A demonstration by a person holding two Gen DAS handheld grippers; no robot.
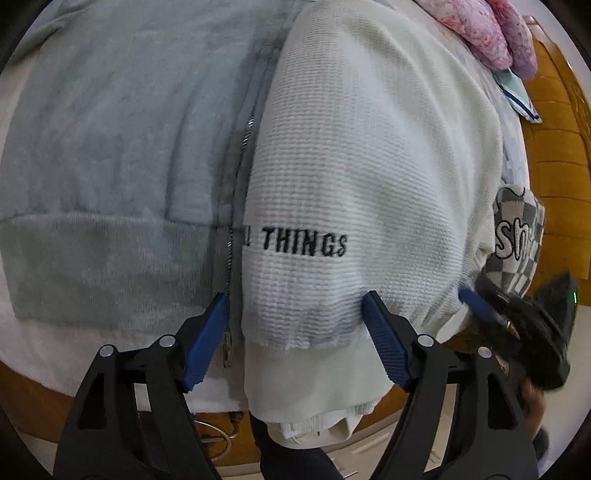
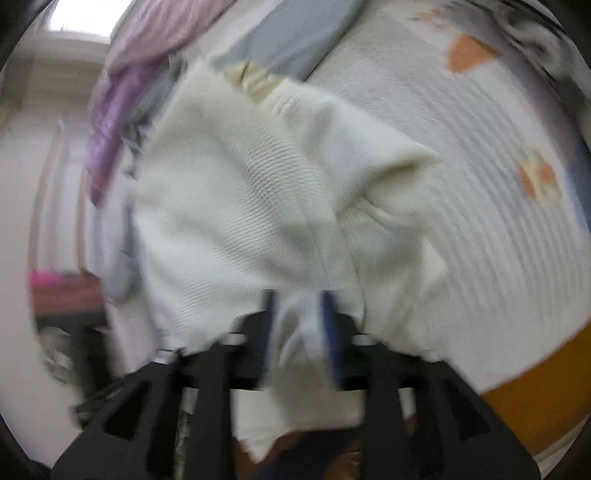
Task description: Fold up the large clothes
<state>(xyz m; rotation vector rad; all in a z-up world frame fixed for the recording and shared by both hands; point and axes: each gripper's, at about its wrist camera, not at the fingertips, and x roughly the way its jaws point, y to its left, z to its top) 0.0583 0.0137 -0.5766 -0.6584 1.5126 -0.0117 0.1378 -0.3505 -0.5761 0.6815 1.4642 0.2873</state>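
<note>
A white waffle-knit sweater (image 1: 362, 170) with black lettering "THINGS" lies on the bed, its ribbed hem hanging over the near edge. My left gripper (image 1: 295, 306) is open, its blue fingers (image 1: 207, 339) either side of the hem, above the cloth. My right gripper (image 2: 299, 314) is shut on a bunched corner of the white sweater (image 2: 251, 199), which spreads away from it; this view is blurred. The right gripper also shows in the left wrist view (image 1: 517, 314), at the sweater's right edge.
A grey-blue zip fleece (image 1: 110, 147) lies left of the sweater. A pink fluffy item (image 1: 491, 33) and a checkered cloth (image 1: 517, 236) lie at the right. The quilted white bedcover (image 2: 480, 206) and the orange-brown bed frame (image 1: 554, 147) border it.
</note>
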